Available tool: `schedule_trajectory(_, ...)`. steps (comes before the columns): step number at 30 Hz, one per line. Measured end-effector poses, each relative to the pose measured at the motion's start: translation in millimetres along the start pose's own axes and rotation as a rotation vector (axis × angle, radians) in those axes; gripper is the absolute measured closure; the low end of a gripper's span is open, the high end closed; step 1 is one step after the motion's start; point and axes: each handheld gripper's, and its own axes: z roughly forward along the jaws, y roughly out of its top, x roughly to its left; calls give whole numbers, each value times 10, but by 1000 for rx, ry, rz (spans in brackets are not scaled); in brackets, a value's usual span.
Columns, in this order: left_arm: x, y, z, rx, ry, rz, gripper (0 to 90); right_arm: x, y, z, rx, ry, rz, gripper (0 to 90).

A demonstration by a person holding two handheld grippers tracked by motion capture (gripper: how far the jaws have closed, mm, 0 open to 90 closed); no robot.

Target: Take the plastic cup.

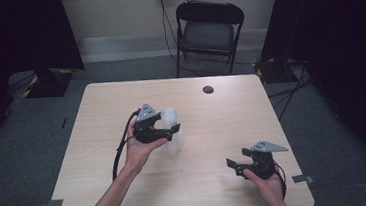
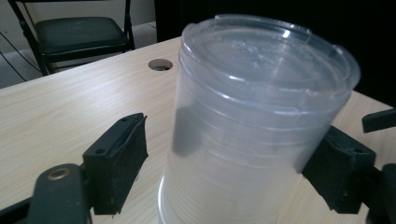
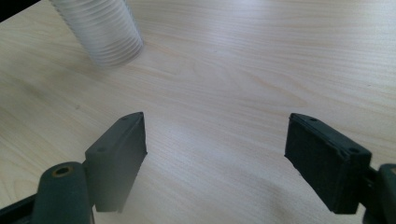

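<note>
At the left of the desk [image 1: 100, 155], the left gripper [image 1: 168, 123] sits around a stack of clear plastic cups [image 1: 172, 131] that stands upside down, wide rims on the wood, a little left of the desk's middle. In the left gripper view the stack of clear plastic cups [image 2: 252, 121] rises between the two black jaws: the right jaw lies against or just beside the stack's wall, while a strip of desk shows between the left jaw and the plastic, so the left gripper [image 2: 219, 163] is wide but not yet pressing on both sides, and nothing is held. Far behind the stack, a round cable hole [image 1: 208, 89] marks the desk, and a black folding chair [image 1: 208, 30] stands on the floor beyond the far edge. To the right, near the desk's near right corner, the right gripper [image 1: 240, 158] hangs low over bare wood with its jaws spread wide and nothing between them; in the right gripper view the ribbed stack [image 3: 100, 30] stands well apart at the far left. The step in hand looks like the grasp of the stack. The next move probably calls for closing the left jaw gently until both pads bear evenly on the thin, springy wall, low enough and square enough that the stack neither tips nor buckles.
</note>
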Motion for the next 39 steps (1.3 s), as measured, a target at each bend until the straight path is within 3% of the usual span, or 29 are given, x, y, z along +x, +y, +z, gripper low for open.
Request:
schedule_trajectory(8, 15, -30, 50, 3, -8, 21, 259, -14, -11, -1, 4, 10, 10, 216)
schedule_trajectory(10, 8, -29, 50, -3, -15, 32, 318, -15, -12, 1, 5, 8, 9, 216)
schedule_trajectory(39, -59, 71, -17, -40, -17, 21, 331, -8, -8, 15, 3, -1, 5, 214)
